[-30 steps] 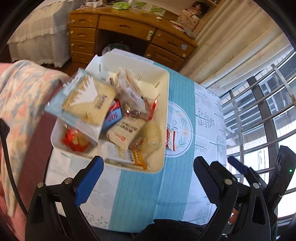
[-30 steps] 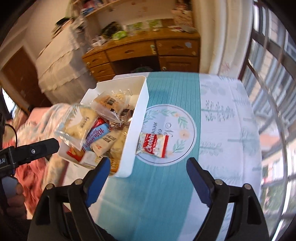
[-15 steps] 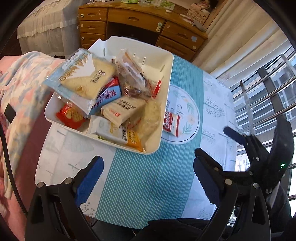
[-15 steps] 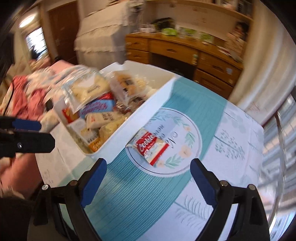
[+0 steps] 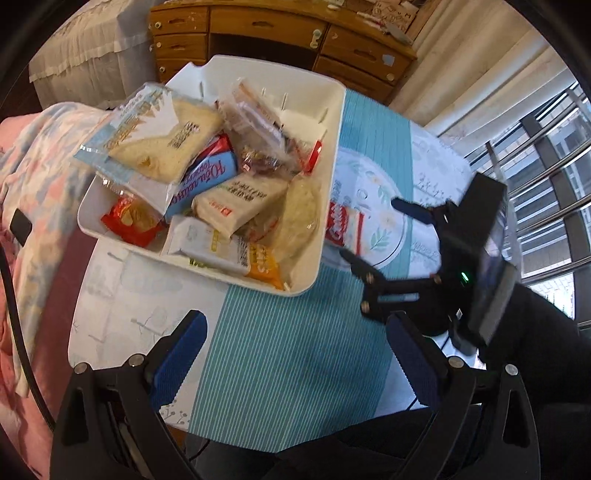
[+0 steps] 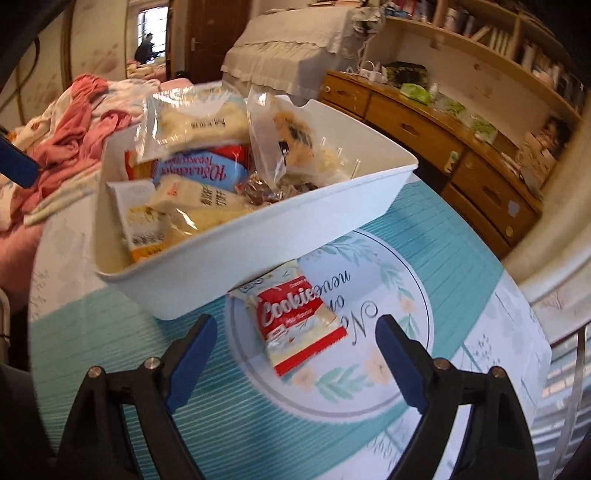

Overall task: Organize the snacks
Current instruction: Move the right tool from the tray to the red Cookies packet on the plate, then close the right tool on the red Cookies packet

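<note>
- The cookie packet (image 6: 297,317), red and white with "Cookie" on it, lay flat on the round floral print of the tablecloth (image 6: 461,258), low in the centre of the right wrist view and just beside the near wall of the bin.
- In the left wrist view the same cookie packet (image 5: 345,229) sat right of centre, its left edge hidden behind the bin's rim.
- The white bin (image 6: 280,240) stood on the cloth in the middle of the right wrist view, heaped with wrapped snacks; in the left wrist view the white bin (image 5: 332,155) filled the upper centre.
- On top of the heap lay a large bread packet (image 5: 155,136) at the upper left, with a blue wafer pack (image 5: 207,177) beneath it and a red crisp packet (image 5: 129,219) in the bin's lower left corner.
- The right gripper (image 6: 295,365) stood with its blue-padded fingers released and wide apart, one on each side of the cookie packet and touching nothing; its jaws had just narrowed a little, with nothing gripped between them.
- From the left wrist view the right gripper (image 5: 380,232) reached in from the right edge towards the packet.
- The left gripper (image 5: 295,354) hung over the striped part of the cloth at the bottom of its view, fingers spread and empty.
- A wooden desk (image 5: 280,29) with drawers stood beyond the table at the top of the frame.
</note>
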